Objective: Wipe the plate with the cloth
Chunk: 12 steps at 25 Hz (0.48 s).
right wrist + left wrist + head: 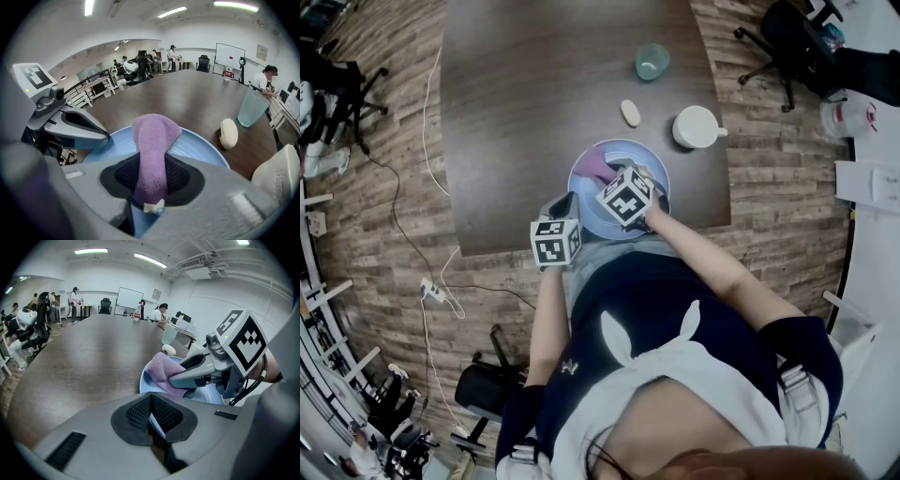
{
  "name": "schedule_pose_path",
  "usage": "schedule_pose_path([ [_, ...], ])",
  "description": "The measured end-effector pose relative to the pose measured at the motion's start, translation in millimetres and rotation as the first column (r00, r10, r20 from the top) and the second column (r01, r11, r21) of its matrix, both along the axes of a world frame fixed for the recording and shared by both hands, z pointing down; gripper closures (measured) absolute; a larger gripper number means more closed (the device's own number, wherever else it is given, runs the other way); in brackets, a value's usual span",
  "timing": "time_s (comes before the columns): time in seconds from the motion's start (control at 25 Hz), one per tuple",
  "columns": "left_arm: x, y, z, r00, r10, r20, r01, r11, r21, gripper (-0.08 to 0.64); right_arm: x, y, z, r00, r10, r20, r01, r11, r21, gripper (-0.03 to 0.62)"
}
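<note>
**Plate gripped, cloth held on it**

Head view: past the person's forearms (703, 258), the left gripper (567, 202) and right gripper (609, 183) meet at a pale blue plate (628, 147) on the counter (534, 94).

Left gripper view: its fingers (136, 416) are clamped on the plate's rim, caught between them.

Right gripper view: its fingers (183, 176) pinch a purple cloth (152, 150), which runs out ahead of them onto the plate.

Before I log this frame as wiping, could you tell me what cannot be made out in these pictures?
Head view: a marker cube hides the middle of the plate and the held end of the cloth.
Right gripper view: the cloth covers where it meets the plate.
Right gripper view: the picture's edge cuts off the white mug.
</note>
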<state>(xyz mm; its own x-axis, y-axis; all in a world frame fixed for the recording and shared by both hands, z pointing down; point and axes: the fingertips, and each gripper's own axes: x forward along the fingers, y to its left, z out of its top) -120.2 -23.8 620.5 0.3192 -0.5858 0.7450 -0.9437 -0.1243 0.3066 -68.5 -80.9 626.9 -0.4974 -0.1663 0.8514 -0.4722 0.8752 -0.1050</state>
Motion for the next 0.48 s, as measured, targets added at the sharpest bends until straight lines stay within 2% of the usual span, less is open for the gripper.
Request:
schedule_pose_path([
  [0.48, 8.0, 1.0, 2.2, 1.000, 0.030, 0.000, -0.030, 1.000, -0.006, 0.557, -7.1, 11.3, -0.1, 0.999, -0.049, 0.011, 0.049, 0.999, -0.008, 0.462],
])
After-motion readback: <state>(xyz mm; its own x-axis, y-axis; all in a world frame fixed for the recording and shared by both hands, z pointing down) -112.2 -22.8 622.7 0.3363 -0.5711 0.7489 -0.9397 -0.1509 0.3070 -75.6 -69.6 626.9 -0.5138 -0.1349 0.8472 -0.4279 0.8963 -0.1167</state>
